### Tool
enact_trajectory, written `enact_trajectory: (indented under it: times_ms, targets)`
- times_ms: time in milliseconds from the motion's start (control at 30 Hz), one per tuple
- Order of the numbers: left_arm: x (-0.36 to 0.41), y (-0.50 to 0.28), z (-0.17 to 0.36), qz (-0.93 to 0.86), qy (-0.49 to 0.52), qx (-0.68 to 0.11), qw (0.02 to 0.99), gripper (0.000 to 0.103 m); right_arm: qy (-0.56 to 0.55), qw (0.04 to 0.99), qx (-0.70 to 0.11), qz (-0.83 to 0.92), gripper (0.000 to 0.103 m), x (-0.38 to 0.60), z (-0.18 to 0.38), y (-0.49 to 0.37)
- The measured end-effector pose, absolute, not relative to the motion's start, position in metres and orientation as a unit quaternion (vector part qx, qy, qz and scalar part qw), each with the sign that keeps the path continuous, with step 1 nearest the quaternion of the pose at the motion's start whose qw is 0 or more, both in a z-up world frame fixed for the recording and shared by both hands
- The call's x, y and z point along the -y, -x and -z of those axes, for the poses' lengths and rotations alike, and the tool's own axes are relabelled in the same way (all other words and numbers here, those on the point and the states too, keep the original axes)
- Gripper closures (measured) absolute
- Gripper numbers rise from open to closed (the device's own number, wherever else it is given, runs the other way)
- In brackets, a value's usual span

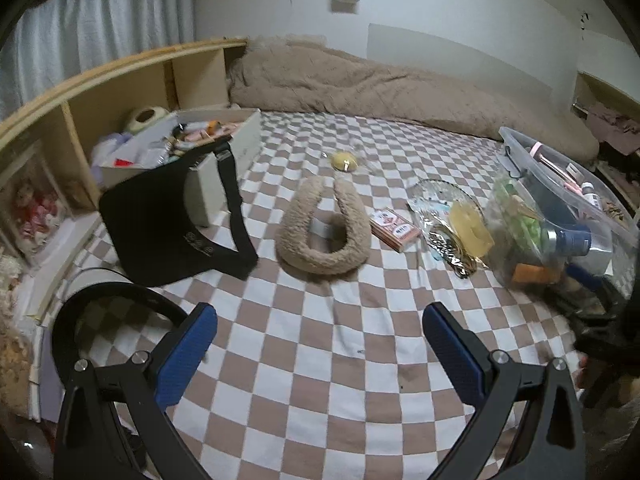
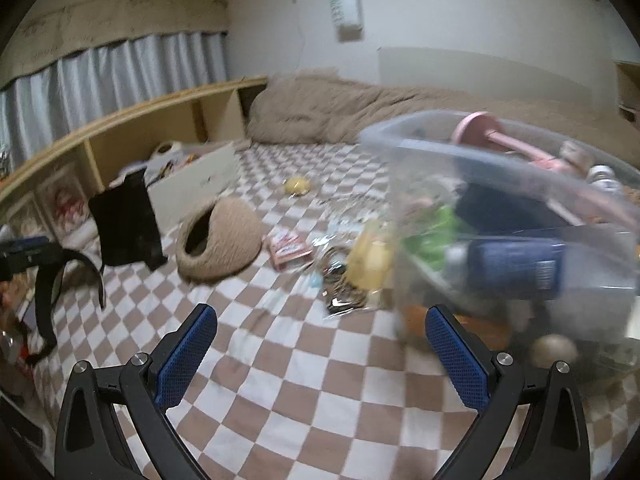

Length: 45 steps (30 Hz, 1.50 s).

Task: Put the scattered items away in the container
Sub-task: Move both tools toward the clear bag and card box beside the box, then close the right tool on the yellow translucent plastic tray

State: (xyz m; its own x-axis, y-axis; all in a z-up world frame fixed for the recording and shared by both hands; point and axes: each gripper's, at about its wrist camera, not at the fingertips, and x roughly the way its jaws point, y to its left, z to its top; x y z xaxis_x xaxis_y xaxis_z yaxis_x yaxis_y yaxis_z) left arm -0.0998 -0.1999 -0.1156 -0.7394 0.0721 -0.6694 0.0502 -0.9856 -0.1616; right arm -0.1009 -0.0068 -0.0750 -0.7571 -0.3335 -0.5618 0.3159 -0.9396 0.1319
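A clear plastic bin (image 1: 568, 204) (image 2: 500, 216) holding several items sits at the right of the checkered bed. Scattered in front of it lie a beige fuzzy headband (image 1: 324, 228) (image 2: 220, 240), a small pink card box (image 1: 394, 227) (image 2: 287, 249), crinkly clear packets (image 1: 452, 220) (image 2: 348, 264), a yellow round item (image 1: 344, 160) (image 2: 297, 186) and a black visor cap (image 1: 172, 216) (image 2: 126, 224). My left gripper (image 1: 320, 344) hangs open over bare sheet, short of the headband. My right gripper (image 2: 320, 344) is open too, its right finger close to the bin's near wall.
A white box (image 1: 224, 140) full of small things stands at the back left by a wooden shelf unit (image 1: 120, 92). A beige blanket (image 1: 380, 88) lies along the far wall. A black curved band (image 1: 108, 300) lies near the left edge. The checkered sheet (image 1: 320, 360) spreads in front.
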Motion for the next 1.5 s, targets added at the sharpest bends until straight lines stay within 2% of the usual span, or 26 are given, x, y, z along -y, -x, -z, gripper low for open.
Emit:
enact_trajectory:
  times_ms: [167, 400, 667, 733, 833, 1133, 1233, 1300, 1367, 1400, 1467, 1500]
  targets:
    - [0.199, 0.111, 0.123, -0.924, 0.371, 0.096, 0.015, 0.000, -0.316, 0.167, -0.047, 0.933, 0.000, 0.041, 0.088, 0.124]
    - [0.198, 0.118, 0.130, -0.922, 0.377, 0.084, 0.019, 0.000, -0.323, 0.120, -0.183, 0.921, 0.000, 0.085, 0.105, 0.175]
    - [0.208, 0.135, 0.138, -0.916, 0.383, 0.117, 0.013, 0.000, -0.308, 0.089, -0.329, 0.888, 0.000, 0.123, 0.143, 0.198]
    - [0.210, 0.139, 0.139, -0.915, 0.383, 0.129, 0.016, 0.000, -0.318, 0.081, -0.327, 0.886, 0.000, 0.123, 0.147, 0.205]
    - [0.209, 0.144, 0.142, -0.913, 0.385, 0.133, 0.020, 0.000, -0.347, 0.084, -0.308, 0.882, 0.006, 0.123, 0.153, 0.216]
    - [0.200, 0.154, 0.146, -0.911, 0.393, 0.120, 0.035, 0.000, -0.423, 0.039, -0.213, 0.880, 0.013, 0.115, 0.166, 0.250]
    - [0.196, 0.154, 0.146, -0.913, 0.392, 0.108, 0.040, 0.000, -0.442, 0.038, -0.194, 0.875, 0.021, 0.110, 0.171, 0.256]
    - [0.196, 0.155, 0.146, -0.913, 0.392, 0.105, 0.042, 0.000, -0.435, 0.042, -0.200, 0.877, 0.039, 0.110, 0.170, 0.254]
    - [0.196, 0.155, 0.145, -0.912, 0.393, 0.106, 0.042, 0.000, -0.427, 0.046, -0.205, 0.879, 0.064, 0.109, 0.168, 0.251]
    - [0.196, 0.155, 0.145, -0.912, 0.393, 0.107, 0.043, 0.000, -0.425, 0.051, -0.202, 0.881, 0.069, 0.108, 0.166, 0.250]
    - [0.196, 0.155, 0.144, -0.913, 0.391, 0.110, 0.044, 0.000, -0.424, 0.061, -0.193, 0.883, 0.085, 0.101, 0.162, 0.250]
    - [0.195, 0.155, 0.143, -0.913, 0.390, 0.110, 0.045, 0.000, -0.424, 0.069, -0.185, 0.884, 0.086, 0.097, 0.161, 0.249]
